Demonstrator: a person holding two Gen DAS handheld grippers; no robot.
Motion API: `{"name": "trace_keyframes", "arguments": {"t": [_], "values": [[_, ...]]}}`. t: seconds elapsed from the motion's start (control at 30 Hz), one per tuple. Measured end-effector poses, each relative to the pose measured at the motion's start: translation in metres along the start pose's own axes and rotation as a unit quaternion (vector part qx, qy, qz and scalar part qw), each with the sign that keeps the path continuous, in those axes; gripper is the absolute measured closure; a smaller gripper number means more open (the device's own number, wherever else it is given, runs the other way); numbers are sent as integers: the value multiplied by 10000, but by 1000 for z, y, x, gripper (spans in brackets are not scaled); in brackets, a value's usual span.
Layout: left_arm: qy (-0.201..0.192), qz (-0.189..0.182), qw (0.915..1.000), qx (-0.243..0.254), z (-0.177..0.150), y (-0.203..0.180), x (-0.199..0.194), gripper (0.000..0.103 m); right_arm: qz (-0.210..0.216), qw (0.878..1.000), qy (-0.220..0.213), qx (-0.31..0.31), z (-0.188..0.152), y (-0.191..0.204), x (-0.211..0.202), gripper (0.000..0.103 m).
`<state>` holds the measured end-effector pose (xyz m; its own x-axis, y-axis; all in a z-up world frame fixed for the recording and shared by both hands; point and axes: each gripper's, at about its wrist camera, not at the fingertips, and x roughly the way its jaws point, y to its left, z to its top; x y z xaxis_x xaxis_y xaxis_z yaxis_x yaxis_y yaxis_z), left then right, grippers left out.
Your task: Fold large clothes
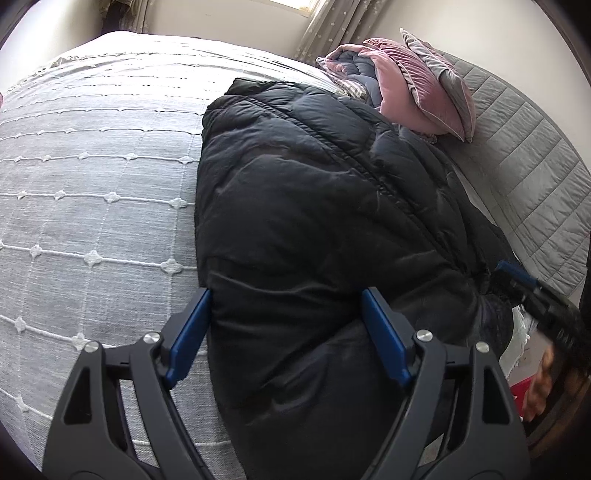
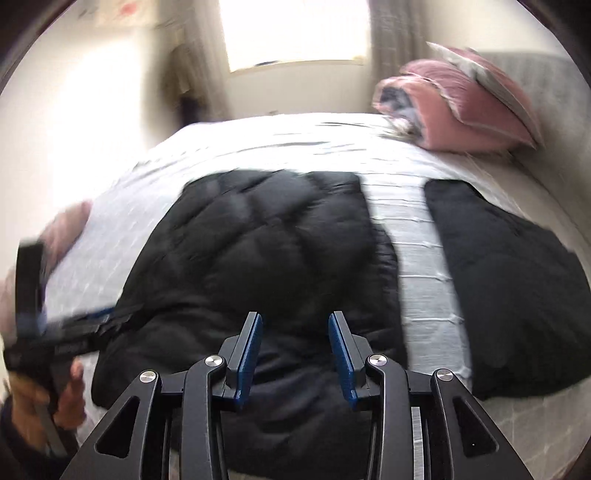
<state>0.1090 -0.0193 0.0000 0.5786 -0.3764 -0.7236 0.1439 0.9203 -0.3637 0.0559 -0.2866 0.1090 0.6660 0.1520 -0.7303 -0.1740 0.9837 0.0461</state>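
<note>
A black quilted puffer jacket (image 1: 314, 221) lies spread on a bed covered with a pale grey bedspread stitched with white tufted lines (image 1: 92, 184). In the right wrist view the jacket's body (image 2: 258, 258) fills the near centre, and a separate black padded part (image 2: 509, 295) lies to its right with a strip of bedspread (image 2: 417, 258) showing between them; whether the two join cannot be told.

The left gripper (image 1: 286, 314) is spread wide, its blue-padded fingers (image 1: 192, 332) straddling the jacket's near edge without pinching it. The right gripper (image 2: 295, 339) hovers over the jacket's near part with its fingers (image 2: 249, 350) apart and nothing between them; this view is motion-blurred. Each gripper shows at the edge of the other's view, held in the person's hand (image 2: 70, 398).

At the far right of the bed, a pink velvet cushion (image 1: 424, 99) leans against a grey quilted headboard (image 1: 528, 155), beside a bundled pink and blue quilt (image 1: 351, 62). A curtained window (image 2: 295, 33) stands beyond.
</note>
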Motion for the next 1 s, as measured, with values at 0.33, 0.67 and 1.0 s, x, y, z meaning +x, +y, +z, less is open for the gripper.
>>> {"name": "trace_keyframes", "arguments": {"t": [0.33,0.67,1.0], "values": [[90,-83,9999,-12,5,7,-2,22,-124,9918,1188,446,-18,-30,48,67],[185,94,9997,-132,80,2,-40,27,8,9990,232,390,32,-11,30,64],[543,166,9984,31,103,3,50,27,382,9988,147,-278,73,51,95,64]]}}
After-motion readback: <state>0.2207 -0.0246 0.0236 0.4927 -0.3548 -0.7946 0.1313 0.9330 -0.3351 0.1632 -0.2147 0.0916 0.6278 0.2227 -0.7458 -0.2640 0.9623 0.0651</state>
